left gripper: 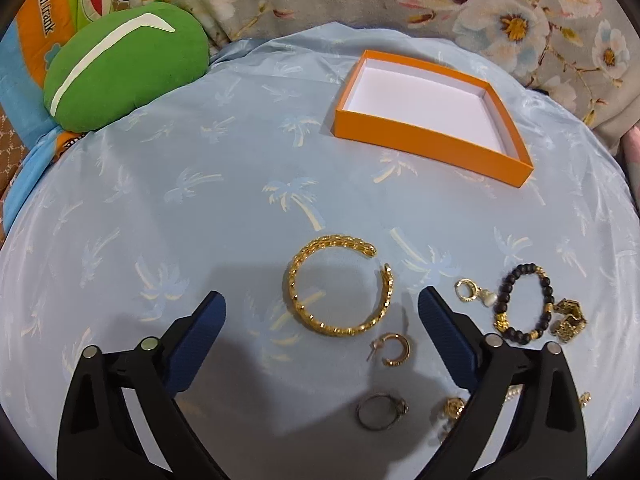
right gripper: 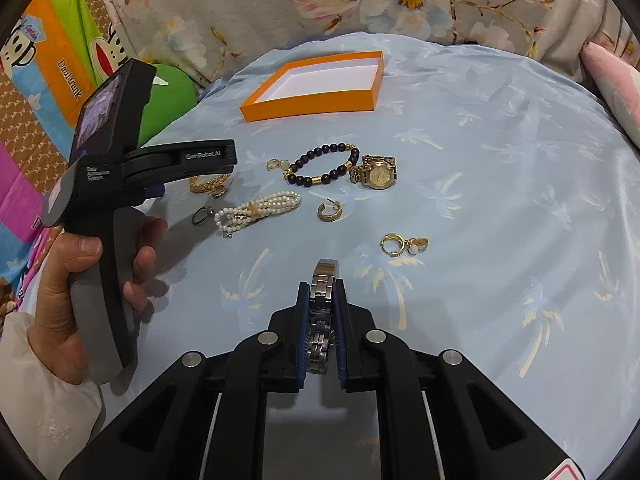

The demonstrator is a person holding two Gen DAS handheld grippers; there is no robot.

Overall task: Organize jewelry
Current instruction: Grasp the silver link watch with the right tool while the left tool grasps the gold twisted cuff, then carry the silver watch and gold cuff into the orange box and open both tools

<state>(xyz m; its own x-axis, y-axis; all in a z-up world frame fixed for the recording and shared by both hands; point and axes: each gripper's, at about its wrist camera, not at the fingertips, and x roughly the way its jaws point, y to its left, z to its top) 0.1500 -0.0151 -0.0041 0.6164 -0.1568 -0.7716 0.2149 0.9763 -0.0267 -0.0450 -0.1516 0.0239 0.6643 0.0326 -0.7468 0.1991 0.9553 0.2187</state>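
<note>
A: Why are the right tongs [right gripper: 322, 312] closed like that?

B: They are clamped on a silver watch [right gripper: 321, 308], by its metal band. The band stands on its edge between the two pads, so I think a grip on the narrow sides was the easiest one.

A: And the left tongs [left gripper: 320, 308]?

B: They are wide apart and hold nothing. They hang low over the gold bangle [left gripper: 340, 286], which lies between the two tips, so I judge this is the next piece to take.

A: Where must the jewelry go?

B: Probably into the orange box [left gripper: 432, 142] at the far side of the blue cloth [left gripper: 180, 200]. Nothing is inside it yet.

A: What else waits?

B: The black bead bracelet [right gripper: 324, 164], the gold watch [right gripper: 374, 174] touching it, the pearl bracelet [right gripper: 258, 212], a gold hoop earring [right gripper: 330, 211] and a thin ring [left gripper: 380, 410]. They lie close together, well apart from the box.
</note>
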